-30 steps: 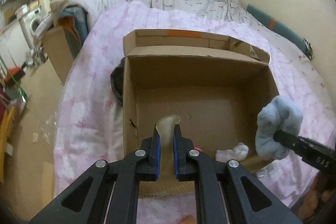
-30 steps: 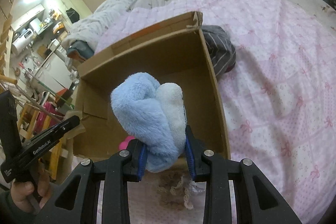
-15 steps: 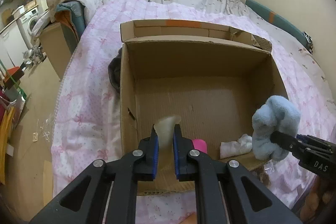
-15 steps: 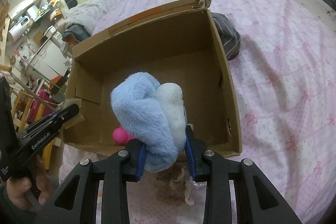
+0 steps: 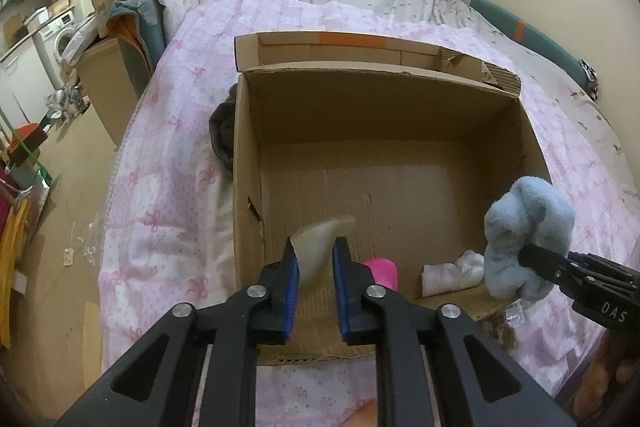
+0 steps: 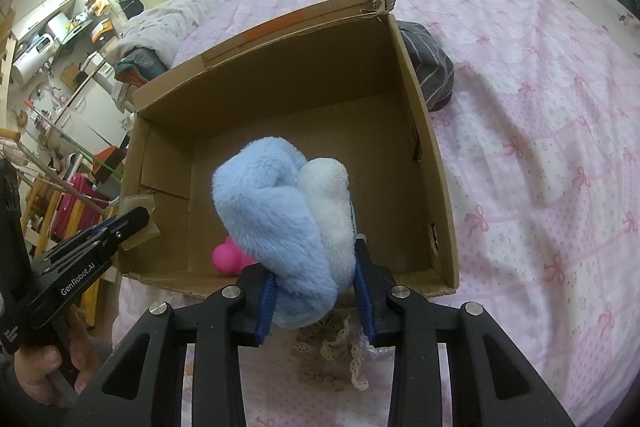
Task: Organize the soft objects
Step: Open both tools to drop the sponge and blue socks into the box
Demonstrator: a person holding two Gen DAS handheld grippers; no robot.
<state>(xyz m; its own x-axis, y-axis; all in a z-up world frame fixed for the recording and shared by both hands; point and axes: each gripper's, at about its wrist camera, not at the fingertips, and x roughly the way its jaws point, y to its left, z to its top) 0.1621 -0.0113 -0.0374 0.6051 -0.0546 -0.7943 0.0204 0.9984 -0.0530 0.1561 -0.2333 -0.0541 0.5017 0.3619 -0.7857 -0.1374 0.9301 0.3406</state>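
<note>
Left gripper (image 5: pixel 314 267) is pinching a floppy beige piece (image 5: pixel 320 243) over the near edge of the box (image 5: pixel 360 115). Right gripper (image 6: pixel 316 291) is clamped on a fluffy blue plush (image 6: pixel 276 215), held just above the box's near wall. Inside, a pink toy (image 5: pixel 382 271) and a white cloth (image 5: pixel 452 273) sit on the floor by that wall. The box is on the bed (image 6: pixel 540 107), with a dark striped cloth (image 6: pixel 430 67) tucked against its far side.

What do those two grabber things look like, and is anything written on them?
Both grippers are black, with angular arms that fork like open triangles, round silver screws and blue pads inside the fingers. The left gripper shows white "GenRobot.AI" lettering on its side in the right wrist view. The right gripper shows white letters "DAS" in the left wrist view. A bare hand holds the left one.
</note>
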